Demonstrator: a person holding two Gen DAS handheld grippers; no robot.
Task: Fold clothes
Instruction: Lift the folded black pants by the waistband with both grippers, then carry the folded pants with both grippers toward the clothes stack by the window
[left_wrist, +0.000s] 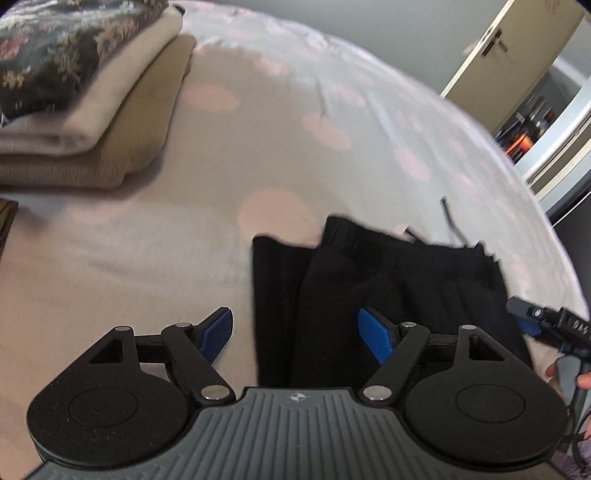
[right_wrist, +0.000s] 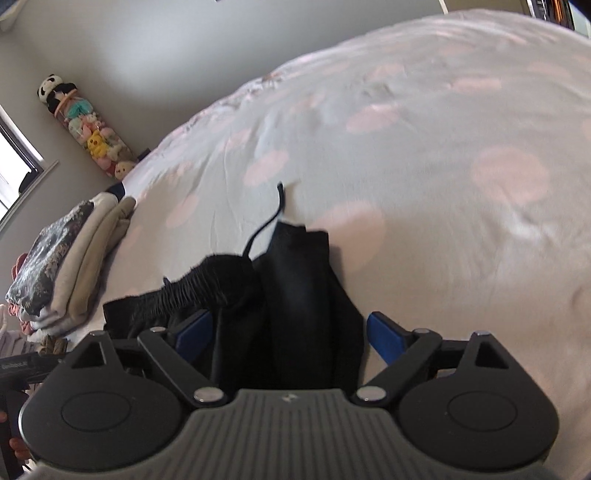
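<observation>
We see the black drawstring pants (left_wrist: 373, 291), partly folded, lying low and centre in both views on the pink-spotted bedsheet (left_wrist: 155, 251). Our left gripper (left_wrist: 295, 332) hangs with its blue pads spread wide, holding nothing. Our right gripper (right_wrist: 290, 338) is likewise spread apart over the pants. A stack of folded clothes (left_wrist: 85, 110) sits at upper left of the left view.

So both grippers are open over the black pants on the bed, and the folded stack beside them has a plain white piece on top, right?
Not quite. The top of the folded stack is a dark floral piece, not plain white, as the left wrist view shows. The left gripper and right gripper are open over the black pants.
</observation>
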